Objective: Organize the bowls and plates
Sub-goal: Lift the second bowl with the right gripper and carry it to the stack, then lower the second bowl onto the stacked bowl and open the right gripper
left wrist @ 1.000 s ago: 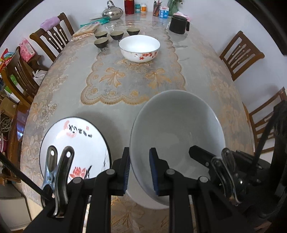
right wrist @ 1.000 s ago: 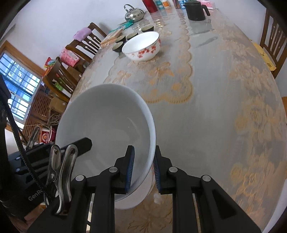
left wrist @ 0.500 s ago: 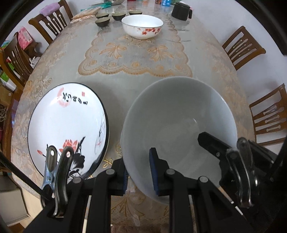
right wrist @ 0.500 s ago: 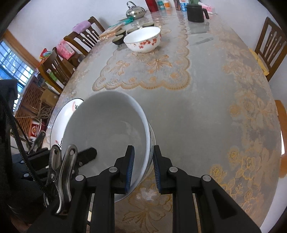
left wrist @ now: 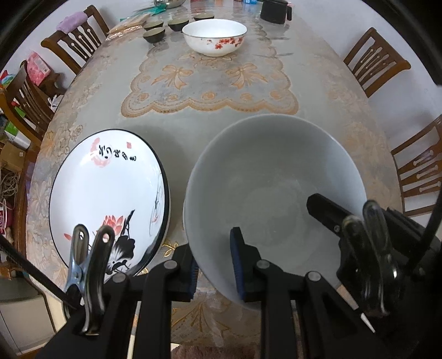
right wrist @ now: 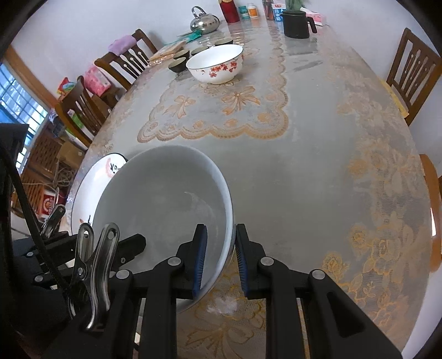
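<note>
- The left gripper (left wrist: 214,265) is clamped on the near rim of the large white bowl (left wrist: 273,187), one blue pad inside the wall and one outside
- The right gripper (right wrist: 221,256) is clamped on the same bowl's right rim, its blue pads on either side of the wall; one of its black fingers shows inside the bowl in the left wrist view
- The large white bowl sits at the near end of the counter (right wrist: 317,171), tilted, its base over the gold floral cloth
- Just left of the bowl lies the painted plate (left wrist: 110,193), white with a black rim, a red lotus and black brush writing; the two rims stand very close, whether touching I cannot tell
- Past them comes a bare stretch of counter, then a scalloped lace mat (left wrist: 210,82)
- At the far edge of the mat stands the flowered bowl (right wrist: 215,67), white with red blossoms
- Just beyond and left of it are small dark cups (right wrist: 178,63)
- At the far end stand a black mug (right wrist: 297,24) and a steel kettle (right wrist: 204,23)
</note>
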Demonstrator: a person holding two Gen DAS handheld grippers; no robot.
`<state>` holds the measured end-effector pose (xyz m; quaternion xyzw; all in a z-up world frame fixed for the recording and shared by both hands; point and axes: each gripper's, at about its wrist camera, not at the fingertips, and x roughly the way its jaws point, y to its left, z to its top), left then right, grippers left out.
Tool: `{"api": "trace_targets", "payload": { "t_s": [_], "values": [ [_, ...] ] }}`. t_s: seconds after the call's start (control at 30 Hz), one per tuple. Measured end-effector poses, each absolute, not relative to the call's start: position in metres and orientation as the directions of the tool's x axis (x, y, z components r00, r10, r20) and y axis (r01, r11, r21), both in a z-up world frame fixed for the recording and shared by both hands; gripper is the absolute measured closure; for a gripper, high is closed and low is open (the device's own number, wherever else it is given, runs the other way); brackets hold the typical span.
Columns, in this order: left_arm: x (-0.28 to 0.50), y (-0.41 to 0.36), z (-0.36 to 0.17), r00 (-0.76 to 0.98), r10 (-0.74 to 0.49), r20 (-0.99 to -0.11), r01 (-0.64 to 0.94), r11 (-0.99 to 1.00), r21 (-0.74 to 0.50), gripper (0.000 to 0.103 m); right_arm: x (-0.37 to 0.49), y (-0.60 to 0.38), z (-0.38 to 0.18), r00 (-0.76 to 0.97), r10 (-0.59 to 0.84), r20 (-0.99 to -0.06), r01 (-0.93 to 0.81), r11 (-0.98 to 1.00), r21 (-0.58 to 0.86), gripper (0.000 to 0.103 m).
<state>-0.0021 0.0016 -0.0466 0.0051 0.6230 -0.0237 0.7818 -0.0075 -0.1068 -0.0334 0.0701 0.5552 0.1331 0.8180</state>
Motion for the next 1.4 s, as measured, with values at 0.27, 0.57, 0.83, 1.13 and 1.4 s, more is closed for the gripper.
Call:
{"api": "trace_targets", "payload": {
  "t_s": [0.27,0.57,0.83,1.13,1.4],
  "values": [
    [0.000,0.012,-0.043,0.200,-0.068,-0.977,0.003,0.998,-0.069,0.079,0.003,-0.105,-0.036,0.363,0.299,-0.882,-0.172,0.952,0.252,0.087],
    [0.000,0.021,-0.044,0.202,-0.060,-0.978,-0.014,0.998,-0.064,0.079,0.014,-0.110,-0.044,0.331,0.355,-0.874,-0.146,0.935,0.324,0.090],
    [-0.005,0.027,-0.032,0.234,-0.069,-0.970,-0.008,0.997,-0.073,0.079,0.015,-0.118,-0.045,0.319,0.398,-0.860,-0.117,0.917,0.380,0.089],
    [-0.004,0.044,-0.017,0.320,-0.063,-0.945,-0.017,0.997,-0.072,0.081,0.006,-0.122,-0.043,0.315,0.428,-0.847,-0.105,0.903,0.417,0.085],
    [0.000,0.048,-0.040,0.297,-0.107,-0.949,-0.031,0.992,-0.121,0.087,-0.002,-0.114,-0.026,0.381,0.395,-0.836,-0.179,0.918,0.353,0.087]
  ]
}}
